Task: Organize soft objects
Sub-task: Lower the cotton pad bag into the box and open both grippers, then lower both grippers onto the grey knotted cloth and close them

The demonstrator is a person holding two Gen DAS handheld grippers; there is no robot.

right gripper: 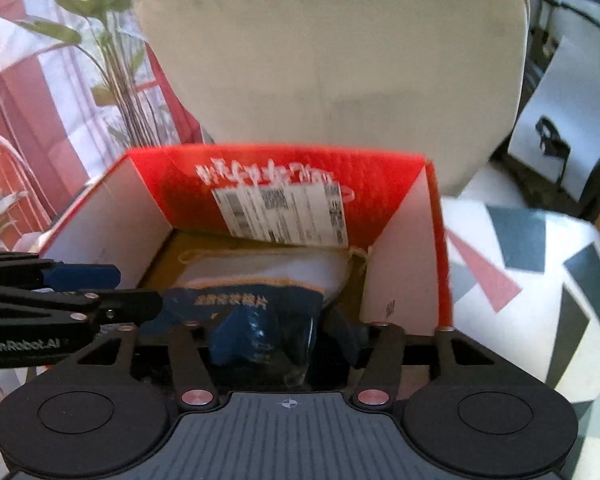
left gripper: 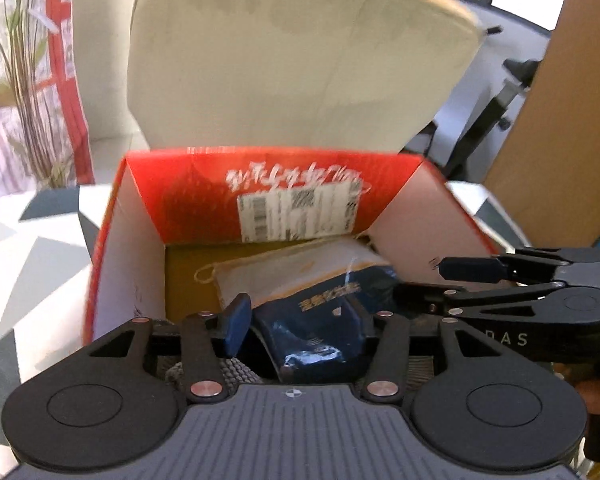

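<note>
- Left gripper (left gripper: 296,322): jaws set at a middling width, with a dark blue plastic packet (left gripper: 320,328) between the blue pads (left gripper: 236,320). The left pad stands just clear of the packet; the right pad is pressed against or right beside it. Whether the packet is truly clamped, I cannot tell.
- Right gripper (right gripper: 284,332): jaws at a similar width, with the same blue packet (right gripper: 256,332) bunched between them. The fingertips are mostly hidden behind the packet, so its hold cannot be confirmed either.
- Each gripper shows in the other's view, coming in from the side: right gripper (left gripper: 472,276) with its fingers parted, left gripper (right gripper: 80,284) likewise.
- Packet sits at the near end of an open red cardboard box (left gripper: 112,220), over a white cloth pouch with tan edging (left gripper: 284,272) lying on the box floor.
- Box has a white shipping label (left gripper: 296,214) on its far inner wall and rests on a patterned cushion (right gripper: 540,280) before a beige chair back (left gripper: 300,60).
- Hard to read: motion blur smears the label and the gold lettering on the packet; the packet's lower edge is cut off by the gripper bodies.
</note>
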